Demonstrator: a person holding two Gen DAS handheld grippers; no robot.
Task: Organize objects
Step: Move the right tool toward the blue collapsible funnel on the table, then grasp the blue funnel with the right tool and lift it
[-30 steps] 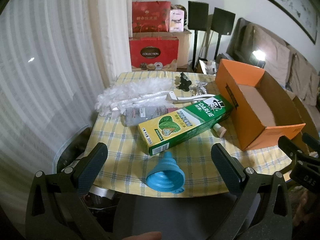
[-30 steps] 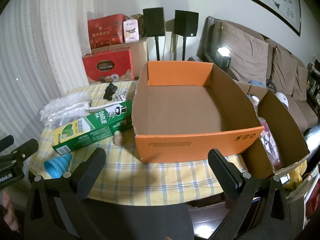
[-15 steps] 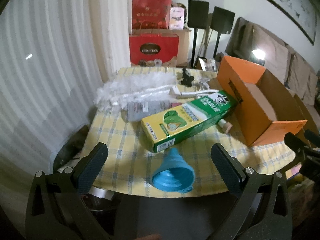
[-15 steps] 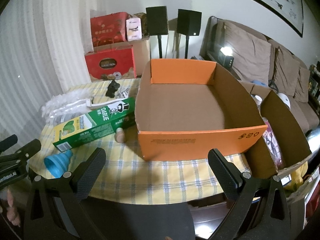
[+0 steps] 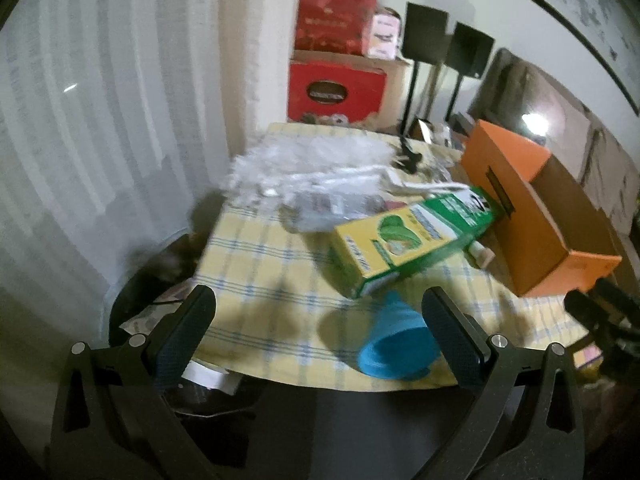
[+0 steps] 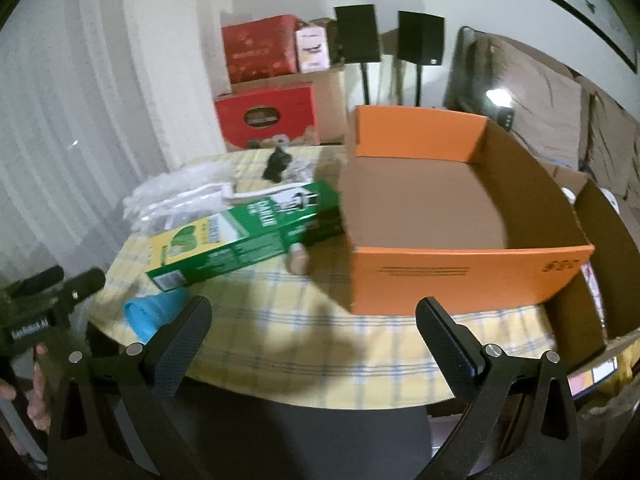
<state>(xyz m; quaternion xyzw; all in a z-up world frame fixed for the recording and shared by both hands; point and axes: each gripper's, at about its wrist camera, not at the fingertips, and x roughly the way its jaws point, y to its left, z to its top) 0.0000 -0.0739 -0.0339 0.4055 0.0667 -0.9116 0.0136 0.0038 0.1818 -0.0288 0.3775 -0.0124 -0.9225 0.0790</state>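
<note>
Left wrist cam: the left gripper point(image 5: 316, 312) is spread wide with nothing in it, hovering at the near table point(image 5: 256, 272) edge — the blue funnel point(image 5: 394, 344) lies on its side right by the right-hand finger point(image 5: 452, 332), the green toothpaste box point(image 5: 416, 236) just behind it. Right wrist cam: the right gripper point(image 6: 312, 328) is gaping wide too, holding nothing, facing the empty orange cardboard box point(image 6: 464, 272) — toothpaste box point(image 6: 248, 232) and funnel point(image 6: 154, 314) sit off to its left.

White curtain point(image 5: 100, 120) left; sofa point(image 6: 560, 112) right.
</note>
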